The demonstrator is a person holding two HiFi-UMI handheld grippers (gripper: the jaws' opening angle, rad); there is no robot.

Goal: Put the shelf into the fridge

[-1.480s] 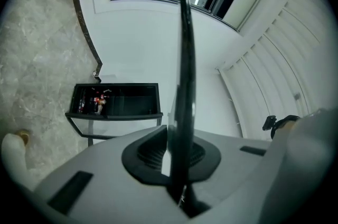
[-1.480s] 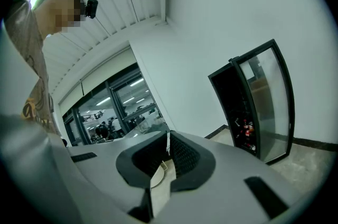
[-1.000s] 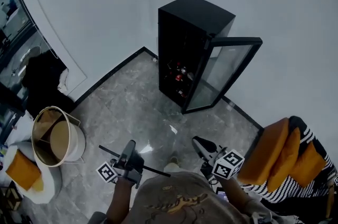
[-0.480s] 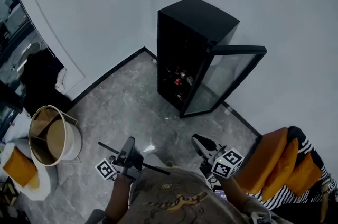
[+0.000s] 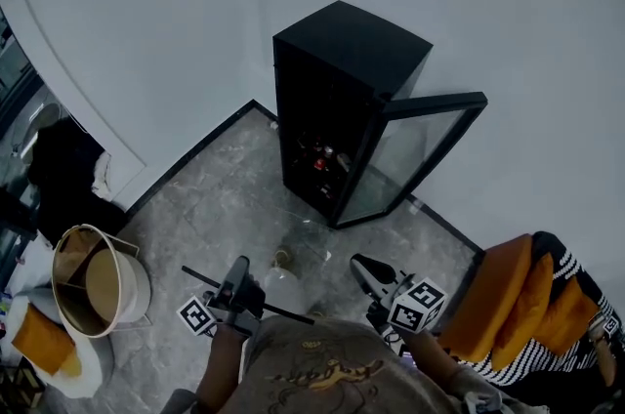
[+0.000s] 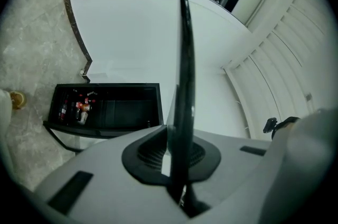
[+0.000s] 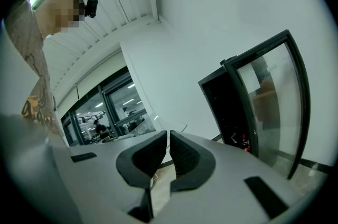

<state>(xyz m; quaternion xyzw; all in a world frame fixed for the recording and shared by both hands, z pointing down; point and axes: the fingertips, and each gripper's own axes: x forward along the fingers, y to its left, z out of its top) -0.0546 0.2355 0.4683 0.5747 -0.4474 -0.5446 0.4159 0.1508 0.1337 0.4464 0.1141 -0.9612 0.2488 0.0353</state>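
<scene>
Fingers (image 6: pixel 143 157) of the left gripper (image 6: pixel 171 162) clamp the thin dark shelf (image 6: pixel 185 59) edge-on between them, the right gripper (image 7: pixel 168 151) pinched shut on nothing, and with the open fridge (image 6: pixel 105 109) well ahead I'd level the shelf and line it up clear of the glass door (image 5: pixel 410 153).

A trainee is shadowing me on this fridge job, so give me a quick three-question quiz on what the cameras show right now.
1. True or false: the fridge door stands open.
2. Which gripper holds the shelf? A left, B right, C neither.
3. What sits between the jaws of the right gripper?
Key: 1 true. 2 A: the left gripper is shut on it. 3 nothing; its jaws are nearly together.
</scene>
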